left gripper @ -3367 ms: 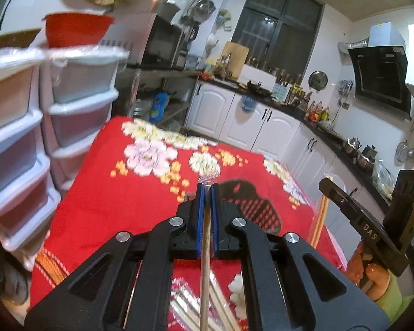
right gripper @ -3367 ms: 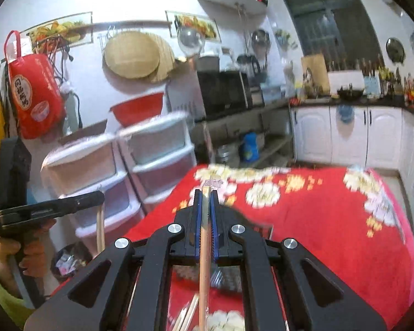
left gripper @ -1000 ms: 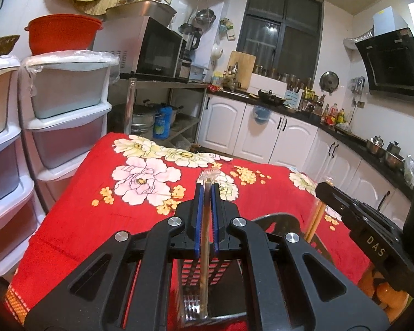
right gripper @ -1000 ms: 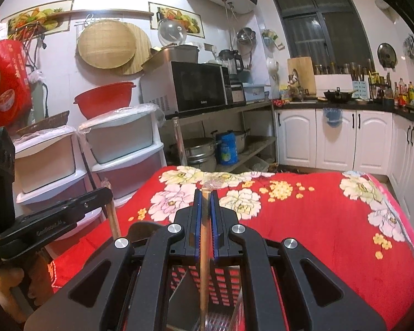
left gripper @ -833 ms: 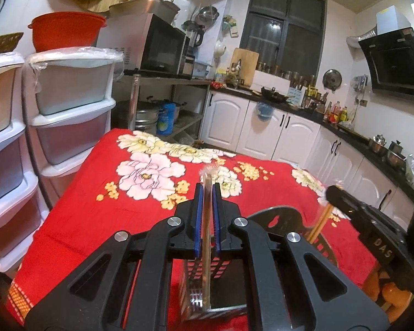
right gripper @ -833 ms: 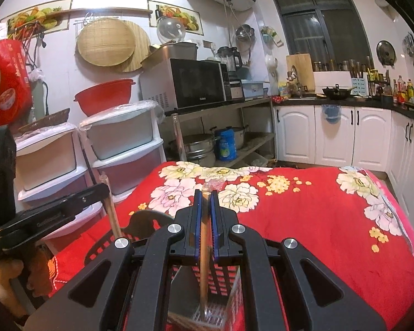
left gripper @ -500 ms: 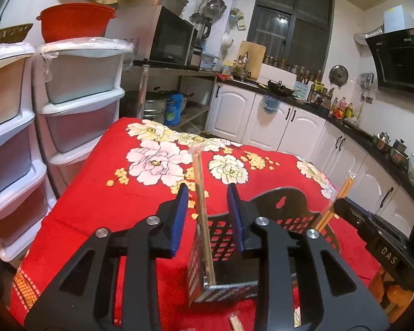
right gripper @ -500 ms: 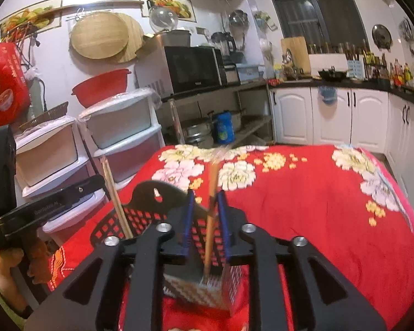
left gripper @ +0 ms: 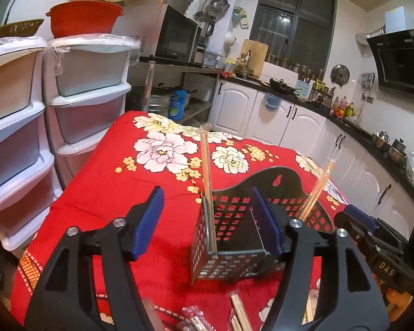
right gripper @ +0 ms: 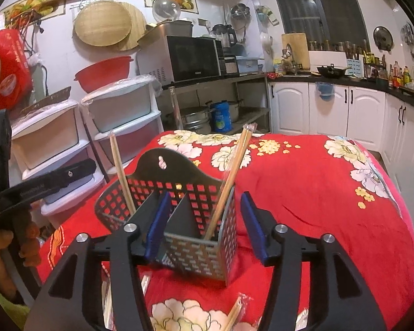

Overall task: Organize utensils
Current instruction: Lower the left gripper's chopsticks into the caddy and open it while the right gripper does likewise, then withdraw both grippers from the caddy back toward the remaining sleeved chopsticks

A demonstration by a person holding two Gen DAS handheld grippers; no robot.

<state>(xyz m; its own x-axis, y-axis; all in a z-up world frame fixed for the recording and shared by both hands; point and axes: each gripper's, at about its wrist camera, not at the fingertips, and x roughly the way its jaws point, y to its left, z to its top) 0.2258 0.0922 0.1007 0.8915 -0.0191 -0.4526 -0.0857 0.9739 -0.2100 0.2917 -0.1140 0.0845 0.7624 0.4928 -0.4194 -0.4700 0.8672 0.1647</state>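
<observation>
A black perforated utensil holder (left gripper: 234, 237) (right gripper: 196, 220) with divided compartments stands on the red floral tablecloth (left gripper: 118, 187). One wrapped pair of chopsticks (left gripper: 207, 182) (right gripper: 121, 176) leans in one end compartment, another wrapped pair (left gripper: 316, 190) (right gripper: 230, 182) in the other end. My left gripper (left gripper: 209, 220) is open and empty just in front of the holder. My right gripper (right gripper: 205, 222) is open and empty, its jaws standing either side of the holder's near corner. More wrapped chopsticks (left gripper: 240, 314) (right gripper: 233, 314) lie on the cloth below.
Stacked plastic drawers (left gripper: 80, 88) stand left of the table. A metal shelf with a microwave (right gripper: 190, 58) stands behind. White cabinets (right gripper: 331, 110) line the far wall. Each gripper shows at the edge of the other's view: the right one (left gripper: 372, 245), the left one (right gripper: 41, 184).
Both grippers held chopsticks over the holder, then opened. The two pairs now stand in the holder, and both grippers have drawn back and opened wide.
</observation>
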